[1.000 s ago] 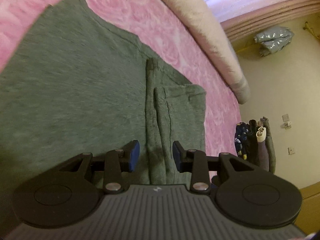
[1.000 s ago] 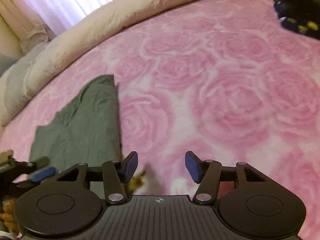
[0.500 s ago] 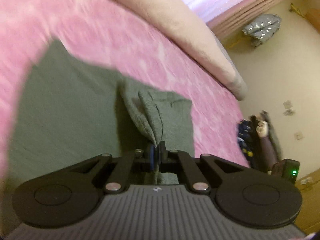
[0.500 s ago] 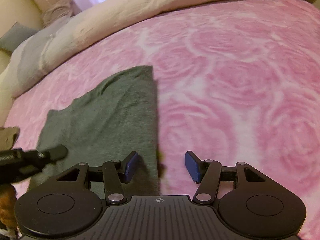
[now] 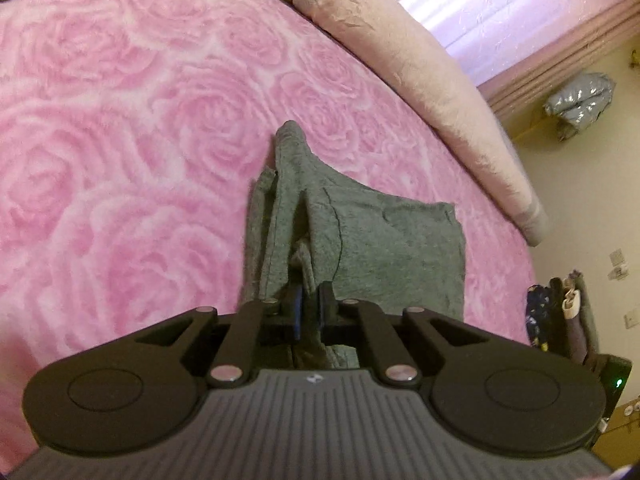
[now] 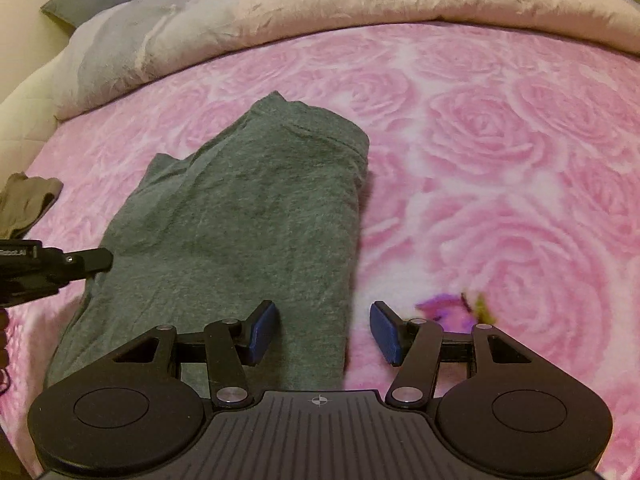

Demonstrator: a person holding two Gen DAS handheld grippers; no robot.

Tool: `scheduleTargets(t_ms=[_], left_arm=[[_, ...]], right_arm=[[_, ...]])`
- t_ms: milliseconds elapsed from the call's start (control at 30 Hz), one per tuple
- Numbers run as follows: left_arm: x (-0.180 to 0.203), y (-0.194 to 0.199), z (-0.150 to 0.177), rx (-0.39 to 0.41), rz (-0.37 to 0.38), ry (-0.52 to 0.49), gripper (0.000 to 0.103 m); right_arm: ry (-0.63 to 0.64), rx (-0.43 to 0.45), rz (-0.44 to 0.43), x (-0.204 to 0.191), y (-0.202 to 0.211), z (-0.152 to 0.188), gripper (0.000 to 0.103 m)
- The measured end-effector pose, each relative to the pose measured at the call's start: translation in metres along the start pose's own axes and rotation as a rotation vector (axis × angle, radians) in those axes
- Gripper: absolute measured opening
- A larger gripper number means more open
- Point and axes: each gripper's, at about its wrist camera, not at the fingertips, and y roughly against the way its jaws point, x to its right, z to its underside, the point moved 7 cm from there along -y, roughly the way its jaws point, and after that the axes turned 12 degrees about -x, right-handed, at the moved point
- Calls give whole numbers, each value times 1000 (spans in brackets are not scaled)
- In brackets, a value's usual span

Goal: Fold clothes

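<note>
On the pink rose-patterned plush bedspread [image 6: 500, 152], a grey-green knit garment [image 6: 240, 216] is laid out lengthwise, doubled over into a long band with one rounded folded end toward the beige quilted duvet [image 6: 320, 8] bunched along the far side. In the left wrist view, a gathered ridge of this cloth is seen pinched between the nearly closed blue-padded jaws of the left gripper [image 5: 310, 308], and the fabric is drawn up into loose pleats ahead of it. The right gripper [image 6: 320, 334] is held over the near end of the garment, close to its right edge, with its jaws spread wide and nothing between them.

A fold is judged to be in progress: one part of the garment is lifted by the left gripper to be carried across. For the next move, the held cloth would need to be kept taut and laid down flat on the rest. The right gripper could be used to pin or square the near edge. Bunching at the pleats is the likely risk.
</note>
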Motion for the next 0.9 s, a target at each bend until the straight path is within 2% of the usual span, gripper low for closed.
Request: scheduleTargets(t_ms=[33,167,333,433,500,533,567,600,633,700,800,900], left_arm=[[1,-2,0,2,10,1,6],[-2,-7,-14,-1,86,35,26],[-6,-21,-38,-18,174,91,29],[-7,-36,-51,-23,199,106,29],[-3,-37,-57,3,212,74,8],[1,-36,-60,20,217,47,5],[8,-30,-60,51,213,-15,5],[15,-24,-61,82,209,-76,5],[22,-17,-61,112,200,-137,4],[28,-10,-60,160,141,-232,5],[11,-16,-63,169,46,-221,5],[-6,-27,-61,158,28,-175,5]], right_arm=[[-4,8,-11,2,1,1,57],[-25,38,-56,7,6,6,57],[-155,94,-145,21,14,-6,57],[-164,121,-152,23,9,-22,57],[-171,139,-156,24,5,-33,57],[-174,148,-159,25,4,-38,57],[-177,157,-161,26,2,-44,56],[-180,166,-164,27,0,-49,42],[-184,175,-166,27,-1,-54,34],[-190,193,-171,29,-4,-65,31],[-185,217,-163,28,-10,-80,31],[-98,238,-82,15,-21,-83,31]])
